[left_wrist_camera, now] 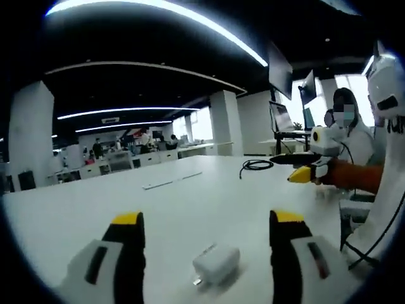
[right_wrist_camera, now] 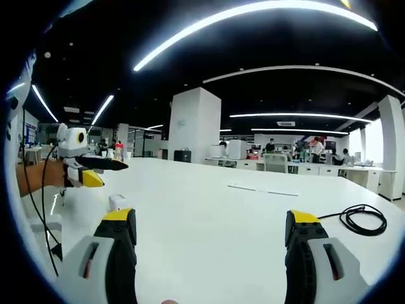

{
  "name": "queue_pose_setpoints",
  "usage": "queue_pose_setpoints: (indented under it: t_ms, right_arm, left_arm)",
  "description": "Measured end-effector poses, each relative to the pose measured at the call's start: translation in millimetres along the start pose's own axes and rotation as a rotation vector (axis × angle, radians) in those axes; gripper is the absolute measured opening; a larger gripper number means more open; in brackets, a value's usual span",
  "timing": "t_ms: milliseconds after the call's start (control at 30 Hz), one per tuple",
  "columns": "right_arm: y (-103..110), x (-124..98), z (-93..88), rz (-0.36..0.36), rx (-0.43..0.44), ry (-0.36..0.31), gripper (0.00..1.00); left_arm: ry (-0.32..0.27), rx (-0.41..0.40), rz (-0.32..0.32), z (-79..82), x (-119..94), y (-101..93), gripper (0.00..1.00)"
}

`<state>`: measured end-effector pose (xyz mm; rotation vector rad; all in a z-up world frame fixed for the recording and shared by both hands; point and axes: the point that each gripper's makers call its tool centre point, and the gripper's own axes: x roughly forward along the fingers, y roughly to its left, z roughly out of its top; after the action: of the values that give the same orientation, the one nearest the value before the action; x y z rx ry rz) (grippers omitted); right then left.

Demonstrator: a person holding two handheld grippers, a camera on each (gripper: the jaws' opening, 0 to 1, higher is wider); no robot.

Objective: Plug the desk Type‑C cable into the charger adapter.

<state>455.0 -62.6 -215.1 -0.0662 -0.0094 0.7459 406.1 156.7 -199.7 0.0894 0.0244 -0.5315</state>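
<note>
Nothing grabbed yet, both grippers spread wide

Charger (left_wrist_camera: 216, 265) sits between the left gripper (left_wrist_camera: 205, 231) fingers; cable (right_wrist_camera: 362, 220) coiled mid-worktop (right_wrist_camera: 209, 215), right gripper (right_wrist_camera: 212, 228) empty. Careless pinch could skid the charger.

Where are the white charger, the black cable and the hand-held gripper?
white charger (left_wrist_camera: 217, 263): left gripper view, on its top face.
black cable (right_wrist_camera: 362, 221): right gripper view, on the coiled loop.
left hand-held gripper (left_wrist_camera: 207, 223): left gripper view, midway between its yellow tips.
</note>
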Motion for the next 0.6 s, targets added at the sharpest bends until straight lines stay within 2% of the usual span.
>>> queue_pose_setpoints:
  t_ms: [133, 267, 367, 600]
  right_arm:
    - [0.0, -0.4, 1.0, -0.003, 0.001, -0.002, 1.00]
    - [-0.9, -0.8, 1.8, -0.008, -0.001, -0.002, 1.00]
    - [-1.7, -0.8, 1.8, -0.009, 0.000, -0.002, 1.00]
    - [-1.1, -0.7, 2.2, -0.009, -0.001, -0.005, 1.00]
  left_arm:
    - [-0.031, -0.045, 0.071, 2.4, -5.3, 12.7, 0.82]
    - [-0.047, -0.061, 0.088, 0.5, -9.6, 13.5, 0.85]
    - [-0.036, -0.044, 0.111, -2.6, -11.9, 16.3, 0.89]
    - [-0.078, -0.072, 0.162, 3.2, -16.7, 25.4, 0.94]
